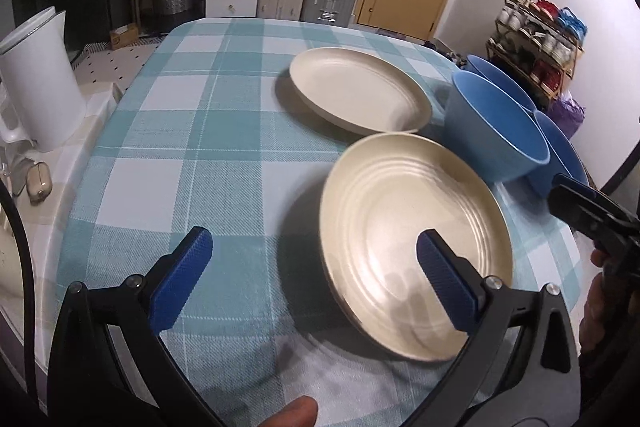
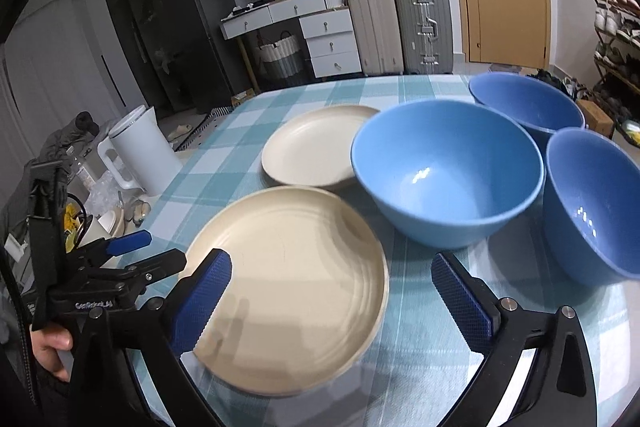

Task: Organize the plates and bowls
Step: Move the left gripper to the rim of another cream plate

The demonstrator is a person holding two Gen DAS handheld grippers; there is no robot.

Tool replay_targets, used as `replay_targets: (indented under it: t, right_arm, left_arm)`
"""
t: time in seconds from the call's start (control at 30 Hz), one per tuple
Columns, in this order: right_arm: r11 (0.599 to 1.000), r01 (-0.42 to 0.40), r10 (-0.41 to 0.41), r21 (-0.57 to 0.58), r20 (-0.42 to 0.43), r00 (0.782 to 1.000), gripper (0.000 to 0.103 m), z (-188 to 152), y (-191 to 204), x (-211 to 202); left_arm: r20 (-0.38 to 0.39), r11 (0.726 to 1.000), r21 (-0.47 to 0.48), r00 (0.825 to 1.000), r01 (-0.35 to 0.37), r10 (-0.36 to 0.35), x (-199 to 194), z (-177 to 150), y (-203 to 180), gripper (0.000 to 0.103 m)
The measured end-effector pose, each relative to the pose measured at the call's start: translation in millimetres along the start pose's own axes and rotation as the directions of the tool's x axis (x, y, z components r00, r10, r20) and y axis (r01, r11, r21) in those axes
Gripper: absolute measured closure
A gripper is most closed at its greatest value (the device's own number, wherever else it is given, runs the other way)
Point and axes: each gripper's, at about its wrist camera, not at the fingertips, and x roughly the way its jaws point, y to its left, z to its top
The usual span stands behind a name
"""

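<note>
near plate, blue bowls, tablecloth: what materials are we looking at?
Near plate: cream, satin sheen, concentric ridges, thin rim; glazed ceramic or coated metal, cannot tell which.
Blue bowls: uniform matte colour with small soft highlights; probably plastic or melamine, maybe matte ceramic.
Tablecloth: woven fabric, visible twill texture in the teal-and-white check.

free: tablecloth (image 1: pixel 168 155) left | blocked: bowls (image 2: pixel 448 171) right (clustered)

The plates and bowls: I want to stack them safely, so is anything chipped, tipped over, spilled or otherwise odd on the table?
Nothing stands out. The two cream plates, near and far, lie flat on the checked tablecloth. The three blue bowls stand upright and empty. No chips or spills show.
</note>
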Motion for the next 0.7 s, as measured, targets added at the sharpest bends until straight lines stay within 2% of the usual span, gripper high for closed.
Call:
replay_targets:
  t: [0.23,0.5,0.7]
  right_arm:
    - [0.999,-0.032,0.032,-0.002,0.02,0.999,0.001,25.5,-4.1,-1.1]
    - [0.998,-0.043,0.044,-0.039,0.047,0.998,0.001,69.8,-4.7,-2.4]
    - [0.996,-0.087,0.088,-0.01,0.065,0.994,0.001,103.1,-13.7,-8.6]
  left_arm:
    - [0.022,1.0,-0.025,1.0,-0.019,0.019,4.3,21.8,4.7,0.001]
    - [0.035,0.997,-0.059,0.998,-0.043,0.045,9.8,54.6,12.3,0.001]
    - [0.061,0.997,-0.081,0.998,-0.018,0.023,5.1,77.8,18.9,0.001]
